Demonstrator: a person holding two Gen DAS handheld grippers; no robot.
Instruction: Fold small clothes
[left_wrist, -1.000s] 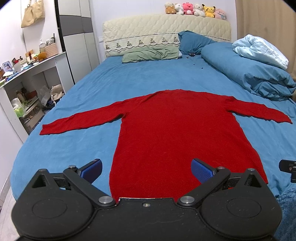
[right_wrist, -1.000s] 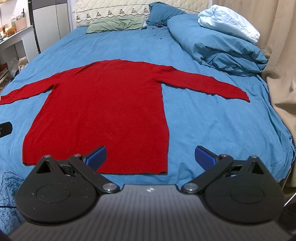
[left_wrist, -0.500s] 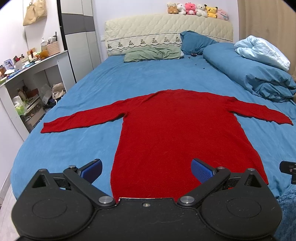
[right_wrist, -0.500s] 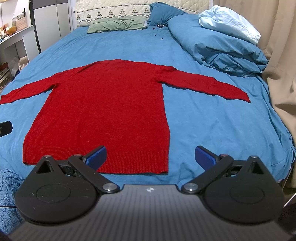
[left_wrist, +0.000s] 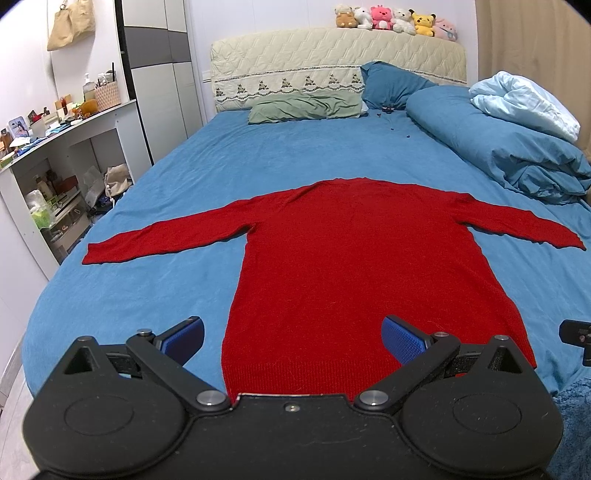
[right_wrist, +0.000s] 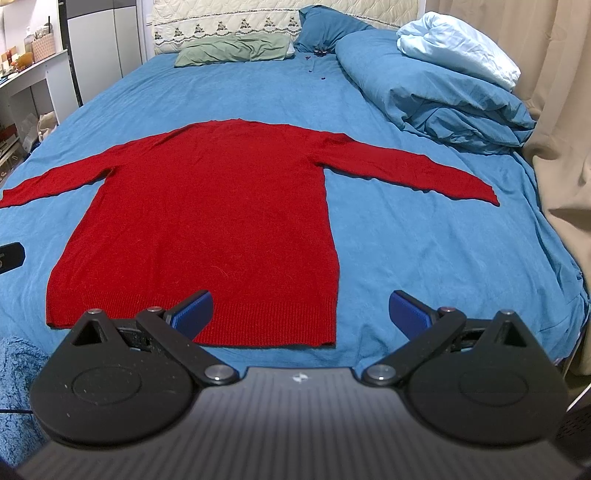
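Observation:
A red knit long-sleeved sweater (left_wrist: 362, 266) lies flat on the blue bed, both sleeves spread out sideways, hem toward me. It also shows in the right wrist view (right_wrist: 214, 218). My left gripper (left_wrist: 293, 341) is open and empty, hovering above the hem near its left corner. My right gripper (right_wrist: 301, 312) is open and empty, hovering above the hem's right corner. The tip of the right gripper (left_wrist: 576, 334) shows at the right edge of the left wrist view; the left gripper's tip (right_wrist: 11, 256) shows at the left edge of the right wrist view.
A rolled blue duvet (left_wrist: 498, 147) with a pale blanket lies along the bed's right side. A green pillow (left_wrist: 306, 107) and blue pillow sit at the headboard. A white desk with shelves (left_wrist: 55, 147) stands left of the bed. A beige curtain (right_wrist: 554, 110) hangs on the right.
Both grippers have drifted very slightly; the sweater looks marginally shifted in view. Both grippers stay open and the sweater lies as before.

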